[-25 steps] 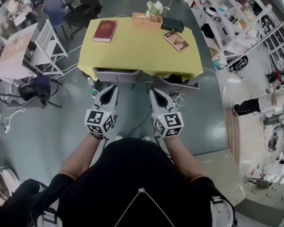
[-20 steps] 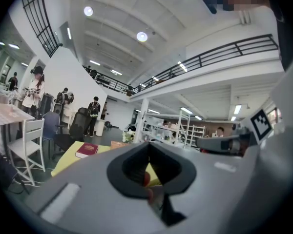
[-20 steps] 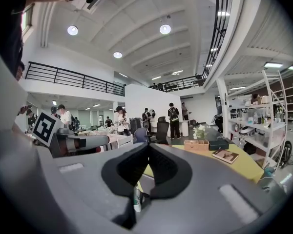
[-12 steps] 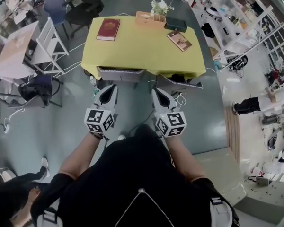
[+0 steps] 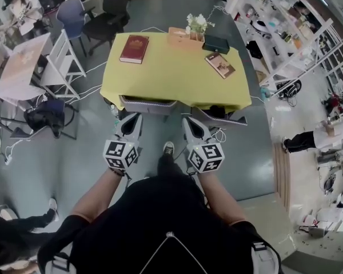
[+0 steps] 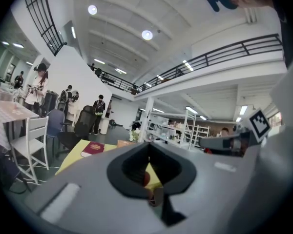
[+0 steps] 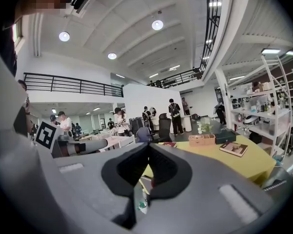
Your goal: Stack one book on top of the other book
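Grey flooring runs through a busy open workshop, with white shelving along the right side and a white chair standing left of a table draped in yellow cloth. On that cloth the red book lies flat near the far left corner, and the brown book lies flat toward the far right edge, turned at a slant; the two are well apart with bare yellow between them. Along the far edge, between the books, sit a wooden box, a small bunch of white flowers and a dark green case (the case is just beside the brown book's far end). Two grey drawers hang below the table's near edge. The person stands short of the table, holding both tools out in front side by side, pointing toward it. The left gripper has its jaws pressed together with nothing between them, and the right gripper is likewise clenched and empty. Both tips are near the drawers' front and touch neither book.
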A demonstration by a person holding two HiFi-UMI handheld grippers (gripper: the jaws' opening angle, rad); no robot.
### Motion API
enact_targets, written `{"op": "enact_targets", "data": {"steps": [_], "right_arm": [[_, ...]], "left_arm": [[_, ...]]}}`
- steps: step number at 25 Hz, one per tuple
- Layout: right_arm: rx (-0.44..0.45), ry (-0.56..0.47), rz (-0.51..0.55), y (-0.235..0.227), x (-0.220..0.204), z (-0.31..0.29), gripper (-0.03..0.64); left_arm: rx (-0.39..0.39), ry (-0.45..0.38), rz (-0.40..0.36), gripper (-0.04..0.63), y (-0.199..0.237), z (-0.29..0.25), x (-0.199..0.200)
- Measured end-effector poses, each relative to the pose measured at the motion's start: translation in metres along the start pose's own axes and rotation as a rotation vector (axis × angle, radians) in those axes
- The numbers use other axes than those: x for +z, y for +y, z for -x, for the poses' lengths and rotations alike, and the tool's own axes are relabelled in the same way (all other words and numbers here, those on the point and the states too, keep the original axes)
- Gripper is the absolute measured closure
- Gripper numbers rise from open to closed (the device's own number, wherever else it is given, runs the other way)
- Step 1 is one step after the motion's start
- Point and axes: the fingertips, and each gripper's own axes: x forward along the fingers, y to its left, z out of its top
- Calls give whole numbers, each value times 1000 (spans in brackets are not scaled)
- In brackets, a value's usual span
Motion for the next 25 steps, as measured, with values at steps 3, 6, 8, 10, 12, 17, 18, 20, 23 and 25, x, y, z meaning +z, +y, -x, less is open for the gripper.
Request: {"op": "enact_targets", "data": {"steps": [3, 6, 8, 10, 12, 17, 18, 20, 23, 25], "right_arm": [[9, -2, -3, -16, 5, -23, 614], [24, -6, -13, -38, 13, -50, 614], [38, 2, -19, -56, 16, -71, 614], [54, 16, -20, -74, 19, -92, 614], [72, 27, -16, -91, 26, -114, 614], [131, 35, -8, -129, 48, -166, 614], [143, 36, -8, -137, 52, -176, 614], [165, 40, -10, -151, 57, -194, 614], [198, 49, -19, -172, 61, -219, 614], [215, 52, -19, -183, 64, -236, 614]], "left_arm": [[11, 9, -1, 588, 13, -21, 2], [35, 22, 5, 588, 29, -49, 4], [55, 27, 13, 588, 38, -71, 6], [68, 31, 14, 588, 45, -95, 8], [78, 36, 13, 588, 50, -121, 12], [115, 31, 8, 588, 64, -181, 29], [124, 30, 8, 588, 67, -192, 32], [147, 32, 7, 588, 74, -211, 36], [193, 29, 4, 588, 86, -235, 41], [220, 27, 0, 588, 95, -248, 46]]}}
